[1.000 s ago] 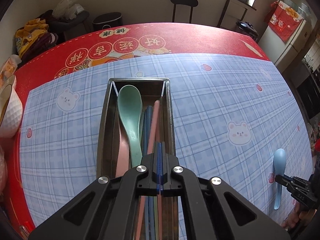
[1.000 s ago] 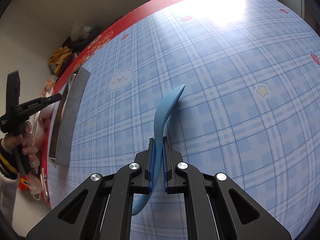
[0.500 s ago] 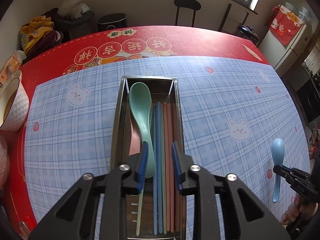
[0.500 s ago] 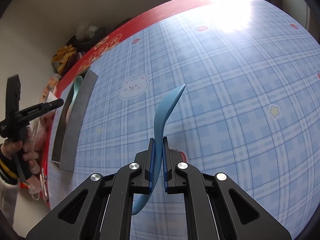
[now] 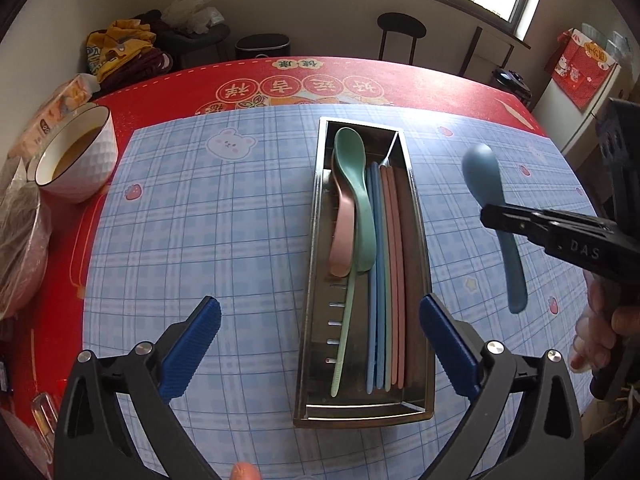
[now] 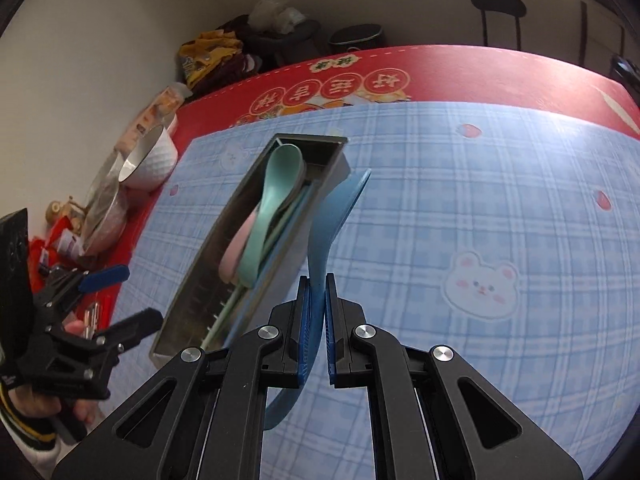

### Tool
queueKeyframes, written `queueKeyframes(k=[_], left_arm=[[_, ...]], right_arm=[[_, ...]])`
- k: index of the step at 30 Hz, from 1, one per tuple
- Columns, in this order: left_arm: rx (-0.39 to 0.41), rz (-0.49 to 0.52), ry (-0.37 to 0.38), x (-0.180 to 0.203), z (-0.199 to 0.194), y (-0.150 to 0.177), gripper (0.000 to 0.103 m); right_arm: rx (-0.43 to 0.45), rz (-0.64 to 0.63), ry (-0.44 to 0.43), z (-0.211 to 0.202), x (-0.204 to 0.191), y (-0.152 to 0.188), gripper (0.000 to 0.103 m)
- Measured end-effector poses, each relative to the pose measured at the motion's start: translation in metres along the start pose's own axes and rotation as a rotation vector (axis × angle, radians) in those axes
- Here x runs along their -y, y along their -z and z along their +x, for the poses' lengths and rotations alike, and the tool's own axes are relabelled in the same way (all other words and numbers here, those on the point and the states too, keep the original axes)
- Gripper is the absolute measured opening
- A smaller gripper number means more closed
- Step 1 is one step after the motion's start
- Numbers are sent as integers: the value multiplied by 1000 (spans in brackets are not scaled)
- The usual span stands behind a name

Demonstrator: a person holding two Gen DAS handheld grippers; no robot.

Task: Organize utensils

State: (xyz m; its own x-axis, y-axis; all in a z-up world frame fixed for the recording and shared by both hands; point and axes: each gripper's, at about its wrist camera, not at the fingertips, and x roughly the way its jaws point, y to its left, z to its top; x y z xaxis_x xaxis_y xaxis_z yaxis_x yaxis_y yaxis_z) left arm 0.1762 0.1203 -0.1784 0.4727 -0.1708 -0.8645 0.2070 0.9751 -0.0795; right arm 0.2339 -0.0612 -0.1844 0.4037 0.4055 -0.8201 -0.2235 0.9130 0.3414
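A steel utensil tray (image 5: 418, 240) (image 6: 316, 148) lies lengthwise on the blue checked mat. It holds a green spoon (image 5: 356, 184) (image 6: 276, 196), a pink spoon (image 5: 342, 236) and several blue, pink and green chopsticks (image 5: 384, 276). My left gripper (image 5: 320, 344) is open wide and empty, above the tray's near end; it also shows in the right wrist view (image 6: 116, 300). My right gripper (image 6: 316, 328) is shut on a blue spoon (image 6: 336, 208) (image 5: 492, 208), held in the air just right of the tray, bowl pointing away.
A white bowl of yellow liquid (image 5: 76, 160) and a foil-covered dish (image 5: 20, 248) stand at the table's left edge. The red tablecloth (image 5: 440, 88) shows beyond the mat. A stool (image 5: 400, 36) and clutter stand behind the table.
My left gripper opened wide and drew back from the tray, leaving the chopsticks inside. My right gripper lifted the blue spoon off the mat and carried it left, close to the tray.
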Motion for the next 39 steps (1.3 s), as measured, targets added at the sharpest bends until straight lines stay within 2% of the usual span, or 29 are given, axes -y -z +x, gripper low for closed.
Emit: queueKeyframes(k=[8, 19, 25, 27, 29, 30, 34, 39], left_arm=[[52, -91, 13, -26, -14, 9, 97], [71, -173, 12, -53, -23, 16, 97], [46, -191, -10, -58, -22, 18, 97], [40, -188, -19, -57, -23, 16, 97], [41, -179, -25, -54, -25, 14, 97], [40, -172, -29, -52, -26, 13, 97], [48, -148, -56, -45, -31, 9, 97], [74, -141, -45, -35, -45, 2, 97]], right_arm=[[-76, -171, 109, 51, -45, -37, 7], [-139, -147, 198, 89, -60, -50, 8], [-143, -122, 157, 87, -65, -51, 9], [-134, -121, 141, 81, -65, -51, 13], [-113, -116, 129, 71, -65, -51, 38], [-100, -113, 124, 65, -64, -51, 43], [-74, -101, 105, 45, -60, -50, 50], [-42, -83, 85, 14, -51, -44, 60]])
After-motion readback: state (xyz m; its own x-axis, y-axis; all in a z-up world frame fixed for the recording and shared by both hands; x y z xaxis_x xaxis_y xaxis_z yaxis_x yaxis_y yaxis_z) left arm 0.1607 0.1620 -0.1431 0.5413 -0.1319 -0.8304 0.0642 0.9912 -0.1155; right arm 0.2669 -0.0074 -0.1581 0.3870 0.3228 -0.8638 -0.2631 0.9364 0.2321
